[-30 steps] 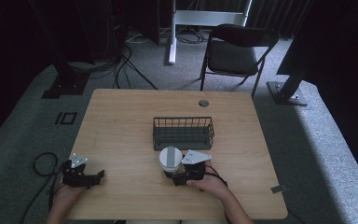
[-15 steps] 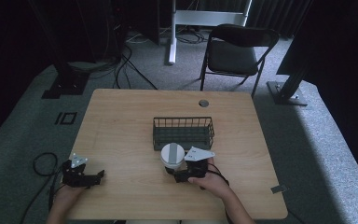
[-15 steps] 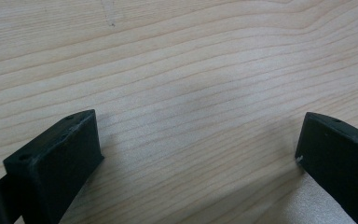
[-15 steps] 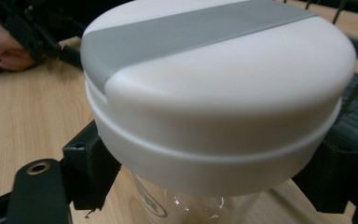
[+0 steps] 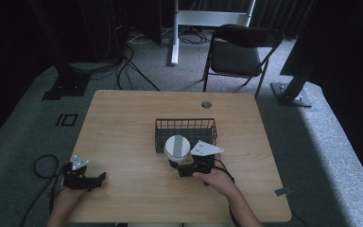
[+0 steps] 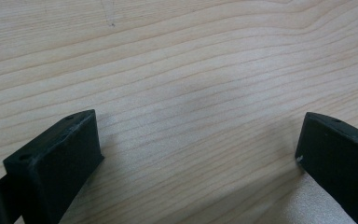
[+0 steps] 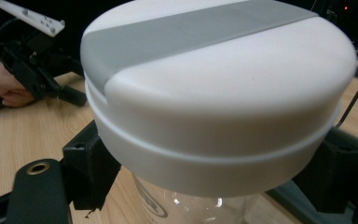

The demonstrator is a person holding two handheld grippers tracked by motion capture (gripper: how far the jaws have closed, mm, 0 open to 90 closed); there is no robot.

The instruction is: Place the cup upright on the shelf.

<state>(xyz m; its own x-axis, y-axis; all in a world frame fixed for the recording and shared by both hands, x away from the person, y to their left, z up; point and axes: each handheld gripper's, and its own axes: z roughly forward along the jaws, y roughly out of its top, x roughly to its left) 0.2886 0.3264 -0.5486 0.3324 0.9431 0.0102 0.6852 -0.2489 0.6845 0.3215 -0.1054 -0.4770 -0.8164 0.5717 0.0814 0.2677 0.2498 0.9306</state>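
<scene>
Right tongs (image 5: 179, 166) clamped on a clear jar (image 7: 191, 205) just under its white lid with the grey stripe (image 5: 177, 145), 1 jaw at each side of the neck in the right gripper view. Jar held just at 6 o'clock of the black wire basket (image 5: 185, 133), near the table's (image 5: 123, 123) middle; touching the basket's near wall or not, cannot tell. Likely step: lifting the jar over that wall and setting it inside.

To do it well: keep the squeeze firm, since glass under a wide lid slips easily. Raise straight up until the base clears the rim, then carry toward 12 o'clock. Hold the jar upright, no tilt. Lower to the basket floor before loosening.

Left tongs (image 5: 96, 178) resting at 8 o'clock on the table, jaws wide apart, nothing between them. Best left there, clear of the path.
</scene>
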